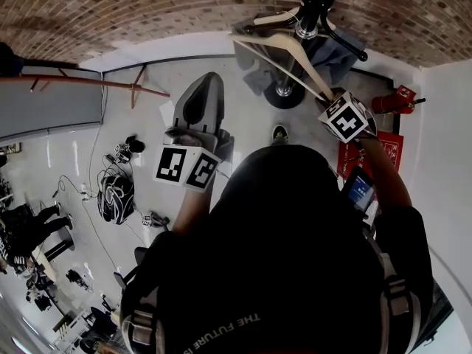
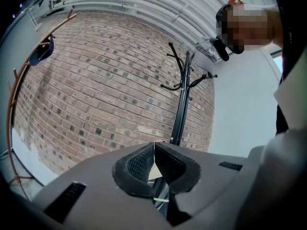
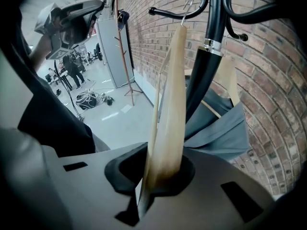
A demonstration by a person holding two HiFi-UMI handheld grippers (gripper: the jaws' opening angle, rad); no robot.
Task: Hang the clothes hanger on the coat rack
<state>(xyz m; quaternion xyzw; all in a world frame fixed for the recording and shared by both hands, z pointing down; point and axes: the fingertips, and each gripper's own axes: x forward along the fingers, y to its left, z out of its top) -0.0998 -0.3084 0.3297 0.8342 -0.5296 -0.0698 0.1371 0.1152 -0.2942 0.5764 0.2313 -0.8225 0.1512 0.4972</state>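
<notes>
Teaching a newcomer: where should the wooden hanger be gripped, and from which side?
The outer arm end of the hanger, from the side away from the coat rack: its broad flat faces suit the fingers, and the wire hook stays free.

I'm getting bright, even indoor light on all three feeds, with soft glare streaks on the pale floor (image 1: pixel 74 161) at its left edge. Heavy fisheye bows the brick wall (image 2: pixel 96 90); corners vignette black. The hanger (image 3: pixel 168 138) smears close to the right gripper view's lens.
</notes>
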